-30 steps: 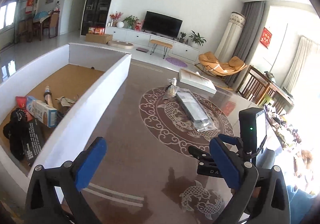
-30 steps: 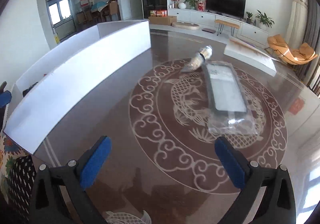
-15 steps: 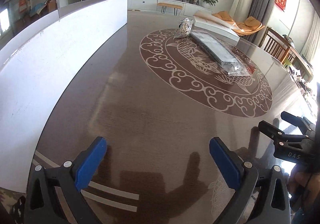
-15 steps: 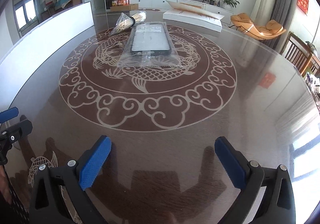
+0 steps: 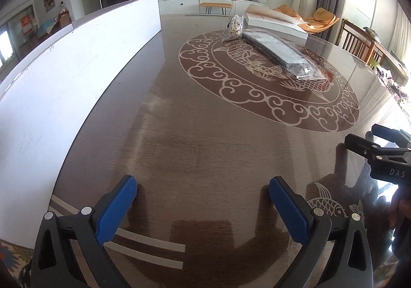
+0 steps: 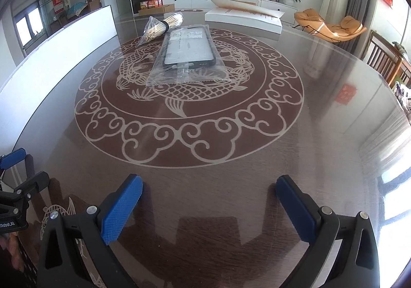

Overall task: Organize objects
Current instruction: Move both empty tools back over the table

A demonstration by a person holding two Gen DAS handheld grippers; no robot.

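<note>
Low over the dark surface [image 6: 321,113] both claws are released and empty, left claw [image 5: 203,207] beside right claw [image 6: 209,200]; the bagged phone case [image 6: 188,53] lies well ahead, on the fish pattern.

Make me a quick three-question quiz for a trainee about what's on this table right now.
1. True or false: the dark phone case in a clear plastic bag lies on the fish pattern of the brown round table.
2. What touches the case's far left corner? A) a clear bag of thin wooden sticks B) a mug C) a book
3. Fill in: both the left claw and the right claw are ____ and hold nothing.

Key: 1 true; 2 A; 3 open.
</note>
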